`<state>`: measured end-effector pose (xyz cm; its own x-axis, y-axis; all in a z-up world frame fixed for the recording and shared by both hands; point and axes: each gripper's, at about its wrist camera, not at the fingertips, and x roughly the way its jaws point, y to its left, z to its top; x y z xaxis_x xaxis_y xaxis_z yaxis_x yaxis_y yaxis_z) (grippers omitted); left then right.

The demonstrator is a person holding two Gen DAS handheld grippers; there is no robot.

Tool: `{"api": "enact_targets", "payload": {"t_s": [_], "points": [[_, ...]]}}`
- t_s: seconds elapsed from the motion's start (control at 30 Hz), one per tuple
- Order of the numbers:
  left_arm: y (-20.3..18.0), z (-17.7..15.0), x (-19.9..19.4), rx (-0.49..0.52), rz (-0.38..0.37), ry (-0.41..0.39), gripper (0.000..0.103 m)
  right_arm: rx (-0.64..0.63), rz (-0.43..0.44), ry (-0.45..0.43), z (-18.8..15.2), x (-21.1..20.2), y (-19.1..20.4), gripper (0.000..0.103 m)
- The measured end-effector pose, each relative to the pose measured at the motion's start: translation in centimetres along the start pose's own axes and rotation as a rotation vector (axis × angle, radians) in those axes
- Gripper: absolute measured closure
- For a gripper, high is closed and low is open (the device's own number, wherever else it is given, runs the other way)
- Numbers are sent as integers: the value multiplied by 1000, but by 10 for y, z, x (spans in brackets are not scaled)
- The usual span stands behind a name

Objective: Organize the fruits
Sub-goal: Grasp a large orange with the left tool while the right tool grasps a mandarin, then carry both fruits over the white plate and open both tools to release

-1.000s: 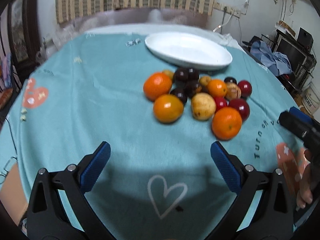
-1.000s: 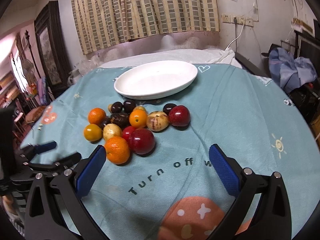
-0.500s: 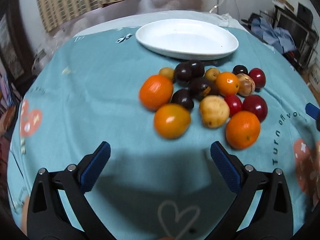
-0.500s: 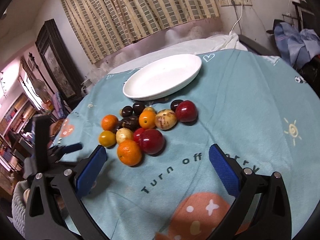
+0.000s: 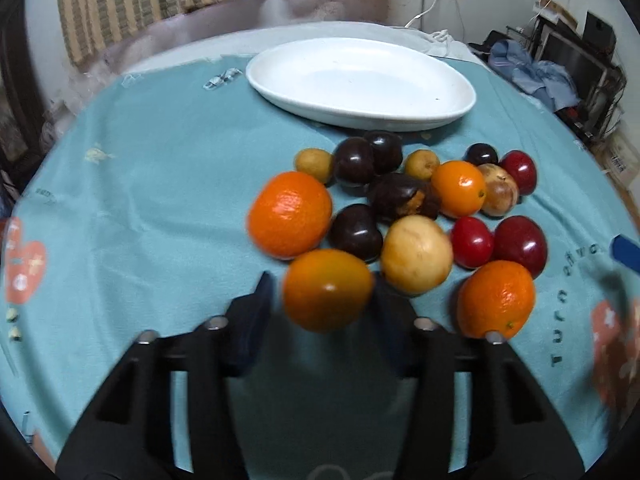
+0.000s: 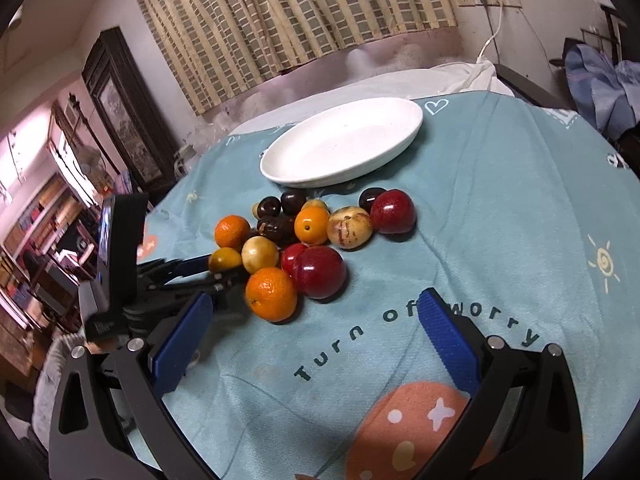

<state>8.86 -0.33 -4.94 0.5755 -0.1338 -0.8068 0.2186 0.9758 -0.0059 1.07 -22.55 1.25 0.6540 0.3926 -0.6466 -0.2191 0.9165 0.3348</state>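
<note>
While the white plate at twelve o'clock holds nothing, every fruit lies on the tabletop, the left claw closing around the nearest orange, the right claw apart and empty.

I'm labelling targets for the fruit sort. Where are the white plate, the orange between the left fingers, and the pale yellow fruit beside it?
white plate (image 5: 460,110), left wrist view, its near rim.
orange (image 5: 328,288), left wrist view, middle of its skin.
pale yellow fruit (image 5: 416,254), left wrist view, its middle.
</note>
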Motion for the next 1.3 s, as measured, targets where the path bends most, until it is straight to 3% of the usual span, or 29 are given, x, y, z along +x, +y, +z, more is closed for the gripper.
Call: {"api": "enact_targets", "payload": {"t_s": [0.17,0.27,0.43,0.6,0.8,0.87,0.9,1.07,1.2,1.3], "points": [[-6,-2,-1,26,10,-23,60,-57,-31,16,-4,7,8,4],[-11,-2,-3,45,32,-35,60,-103,-18,42,-8,14,14,23],[-2,-4,-15,19,24,-64,60,-161,-2,126,-10,33,26,42],[14,-5,-20,-43,7,-62,60,-206,-20,211,-10,56,43,47],[21,-6,-18,-65,-18,-49,60,-224,-52,203,-1,77,58,49],[20,-7,-17,-59,-22,-45,60,-203,-64,207,-1,85,52,59],[19,-6,-16,-57,-26,-42,60,-177,-35,206,0,87,46,59],[18,-8,-12,-52,-29,-31,60,-131,13,208,0,76,37,60],[13,-8,-30,-37,-43,-80,60,-131,46,126,5,40,31,60],[4,7,-39,-11,-54,-98,60,-99,15,93,28,27,15,60]]}}
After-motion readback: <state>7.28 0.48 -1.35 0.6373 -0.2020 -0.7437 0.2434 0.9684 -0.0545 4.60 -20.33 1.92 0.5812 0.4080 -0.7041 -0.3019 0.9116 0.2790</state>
